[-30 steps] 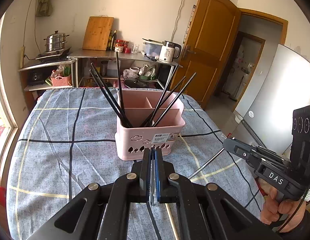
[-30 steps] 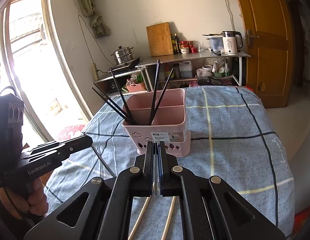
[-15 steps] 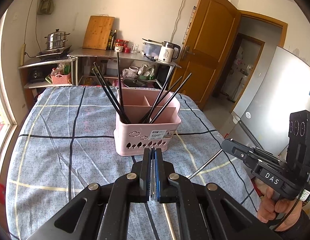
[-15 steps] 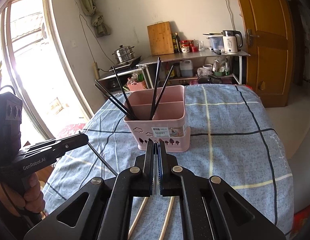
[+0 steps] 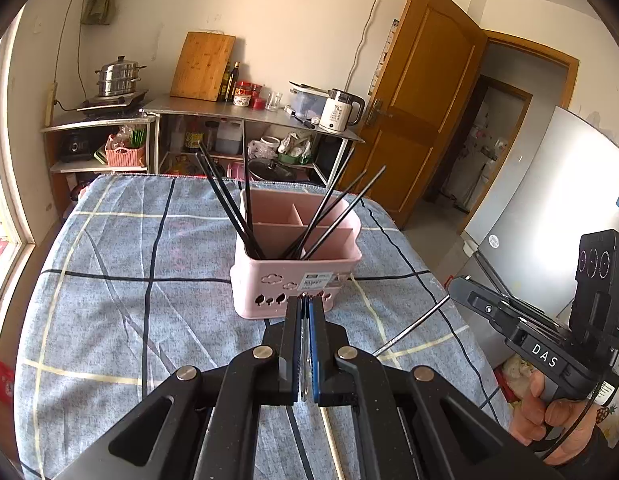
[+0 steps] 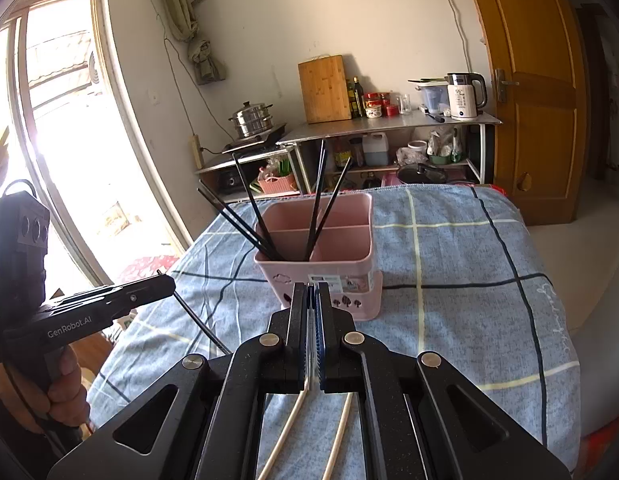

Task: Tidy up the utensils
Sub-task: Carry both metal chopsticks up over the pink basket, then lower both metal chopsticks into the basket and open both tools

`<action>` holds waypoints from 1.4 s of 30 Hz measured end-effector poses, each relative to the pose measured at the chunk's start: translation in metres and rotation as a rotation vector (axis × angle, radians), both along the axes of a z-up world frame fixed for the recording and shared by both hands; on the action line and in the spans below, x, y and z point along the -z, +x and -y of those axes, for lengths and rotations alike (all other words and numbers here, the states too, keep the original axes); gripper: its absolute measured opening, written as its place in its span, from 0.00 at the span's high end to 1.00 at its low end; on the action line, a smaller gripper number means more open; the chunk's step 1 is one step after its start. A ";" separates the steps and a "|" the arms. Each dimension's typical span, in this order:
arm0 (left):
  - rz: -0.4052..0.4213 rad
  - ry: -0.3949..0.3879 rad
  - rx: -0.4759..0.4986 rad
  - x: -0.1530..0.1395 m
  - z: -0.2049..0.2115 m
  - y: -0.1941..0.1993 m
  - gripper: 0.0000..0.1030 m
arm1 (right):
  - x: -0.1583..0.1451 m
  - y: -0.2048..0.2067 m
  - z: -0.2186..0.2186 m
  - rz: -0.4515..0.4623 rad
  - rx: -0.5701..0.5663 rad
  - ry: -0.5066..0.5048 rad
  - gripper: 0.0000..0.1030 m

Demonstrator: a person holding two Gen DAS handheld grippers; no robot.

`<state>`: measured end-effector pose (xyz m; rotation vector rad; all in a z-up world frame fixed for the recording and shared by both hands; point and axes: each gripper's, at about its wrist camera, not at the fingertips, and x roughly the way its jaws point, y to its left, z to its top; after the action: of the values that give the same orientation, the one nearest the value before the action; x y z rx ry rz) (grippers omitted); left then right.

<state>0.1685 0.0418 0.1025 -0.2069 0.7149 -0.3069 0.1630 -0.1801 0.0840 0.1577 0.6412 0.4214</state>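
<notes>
A pink divided utensil basket (image 5: 297, 276) (image 6: 329, 264) stands on the blue checked cloth and holds several black chopsticks (image 5: 229, 200) (image 6: 249, 204) upright and fanned out. My left gripper (image 5: 304, 300) (image 6: 165, 282) is shut on a black chopstick (image 6: 201, 322) that slants down toward the cloth. My right gripper (image 6: 312, 290) (image 5: 455, 286) is shut on a cream chopstick (image 6: 287, 428), seen as a pale rod in the left wrist view (image 5: 413, 326). A second cream chopstick (image 6: 337, 436) lies on the cloth below.
The cloth-covered table (image 5: 109, 260) drops off at its right edge toward a white fridge (image 5: 557, 216). Behind stand metal shelves (image 5: 245, 110) with a kettle (image 5: 341, 110), a cutting board (image 5: 201, 66) and a steamer pot (image 5: 117, 78). A wooden door (image 5: 421, 100) stands open.
Both grippers have drawn back a little from the basket, which looks smaller and further off now. Each still holds its chopstick.
</notes>
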 end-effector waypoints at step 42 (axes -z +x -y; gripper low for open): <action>-0.010 -0.002 -0.074 -0.007 -0.010 0.136 0.97 | -0.020 0.106 -0.045 0.051 0.016 0.025 0.97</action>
<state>0.3049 0.0514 0.1093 -0.2362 0.7151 -0.2356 0.2686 -0.1352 0.1037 0.1752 0.5839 0.4175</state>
